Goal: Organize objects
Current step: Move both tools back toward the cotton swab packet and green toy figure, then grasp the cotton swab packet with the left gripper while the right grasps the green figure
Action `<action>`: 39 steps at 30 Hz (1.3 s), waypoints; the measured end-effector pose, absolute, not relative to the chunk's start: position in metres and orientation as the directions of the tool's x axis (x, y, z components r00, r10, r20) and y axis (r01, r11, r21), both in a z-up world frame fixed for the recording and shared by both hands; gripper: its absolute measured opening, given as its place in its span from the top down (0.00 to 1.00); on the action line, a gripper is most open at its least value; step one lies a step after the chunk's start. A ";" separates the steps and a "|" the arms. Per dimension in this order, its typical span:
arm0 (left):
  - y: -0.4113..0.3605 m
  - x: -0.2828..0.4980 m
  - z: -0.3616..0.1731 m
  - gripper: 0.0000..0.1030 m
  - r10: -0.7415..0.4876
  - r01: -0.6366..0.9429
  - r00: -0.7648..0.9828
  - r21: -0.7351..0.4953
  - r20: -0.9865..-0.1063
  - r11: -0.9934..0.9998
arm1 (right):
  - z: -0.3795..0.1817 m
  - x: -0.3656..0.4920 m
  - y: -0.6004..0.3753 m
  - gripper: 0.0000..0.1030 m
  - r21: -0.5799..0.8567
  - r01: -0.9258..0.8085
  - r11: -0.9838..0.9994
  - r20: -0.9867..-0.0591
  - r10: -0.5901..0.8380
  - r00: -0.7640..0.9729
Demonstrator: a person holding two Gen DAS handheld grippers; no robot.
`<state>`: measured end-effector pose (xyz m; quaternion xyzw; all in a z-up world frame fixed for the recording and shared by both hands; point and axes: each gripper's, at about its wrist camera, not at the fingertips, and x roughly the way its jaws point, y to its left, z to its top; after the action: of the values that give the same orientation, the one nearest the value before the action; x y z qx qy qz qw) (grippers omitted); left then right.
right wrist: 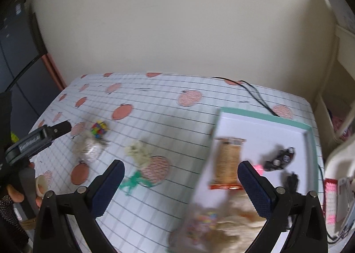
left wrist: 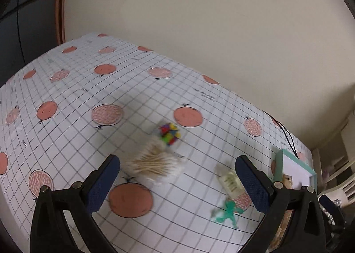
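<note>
On the checked tablecloth with orange circles lie a pack of cotton swabs, a multicoloured ball, a small pale bottle and a green toy figure. My left gripper hovers open above the swabs and the bottle, holding nothing. My right gripper is open too, over the left edge of a teal-rimmed white tray. The tray holds an orange snack bar, a black toy car, a bag of colourful bits and something beige and fluffy.
A black cable runs across the far right of the table to the wall. A white shelf unit stands right of the table, with a pink-and-white item nearby. A dark cabinet is at the left. A hand holds the left gripper's handle.
</note>
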<state>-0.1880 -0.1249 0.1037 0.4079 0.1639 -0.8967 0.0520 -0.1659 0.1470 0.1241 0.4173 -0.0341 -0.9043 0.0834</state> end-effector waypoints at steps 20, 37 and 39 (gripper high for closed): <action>-0.150 -0.205 0.054 0.00 0.039 0.182 -0.589 -0.180 -0.807 -0.967 | 0.044 -0.192 0.056 0.00 0.070 0.177 -0.982 -0.874 -0.146 -0.464; -0.132 -0.235 0.017 0.00 -0.021 0.139 -0.528 -0.062 -0.849 -0.988 | 0.005 -0.200 0.048 0.00 0.049 0.172 -0.984 -0.912 -0.114 -0.395; -0.130 -0.236 0.015 0.00 -0.024 0.137 -0.527 -0.057 -0.850 -0.989 | 0.005 -0.199 0.047 0.00 0.041 0.175 -0.984 -0.911 -0.109 -0.399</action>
<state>-0.2361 -0.1305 0.0155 0.4843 0.0585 -0.8717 0.0460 -0.1993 0.0471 0.0045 0.5416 0.0307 -0.8358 0.0849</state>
